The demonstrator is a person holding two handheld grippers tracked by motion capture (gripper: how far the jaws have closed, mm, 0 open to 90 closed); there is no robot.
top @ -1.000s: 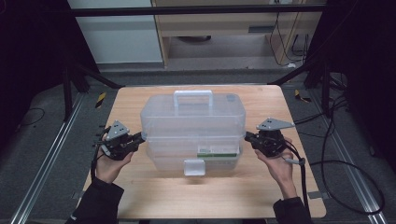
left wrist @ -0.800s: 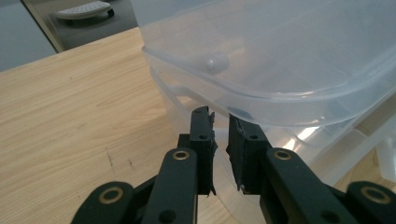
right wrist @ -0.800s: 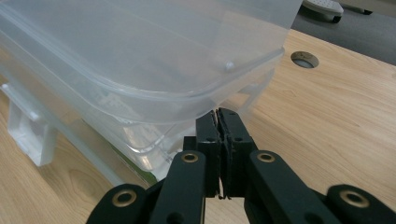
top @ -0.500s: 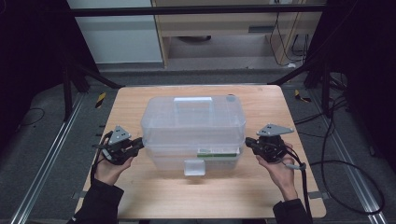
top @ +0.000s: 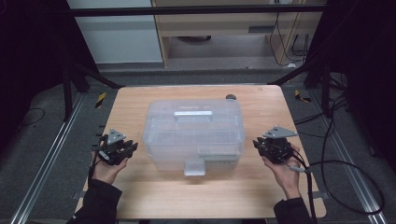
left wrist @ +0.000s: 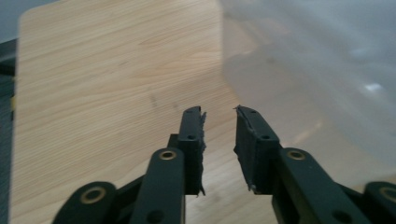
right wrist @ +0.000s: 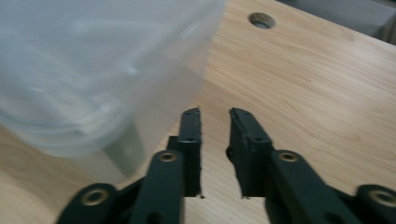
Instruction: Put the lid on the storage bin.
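Both grippers are empty, jaws parted a bit with just bare table between them. Left gripper (top: 132, 147) sits just off the clear box's (top: 194, 135) left wall, right gripper (top: 256, 143) just off its right wall, neither touching. Box is mid-table (top: 140, 196), lid on. A small hole (top: 230, 97) sits behind it. Open wood along the front edge.

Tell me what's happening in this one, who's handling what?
A person sits at a wooden table with a gripper in each hand. A clear plastic storage box with a lid handle stands in the middle. The left gripper and right gripper flank its two sides, apart from it, jaws slightly open and holding nothing.
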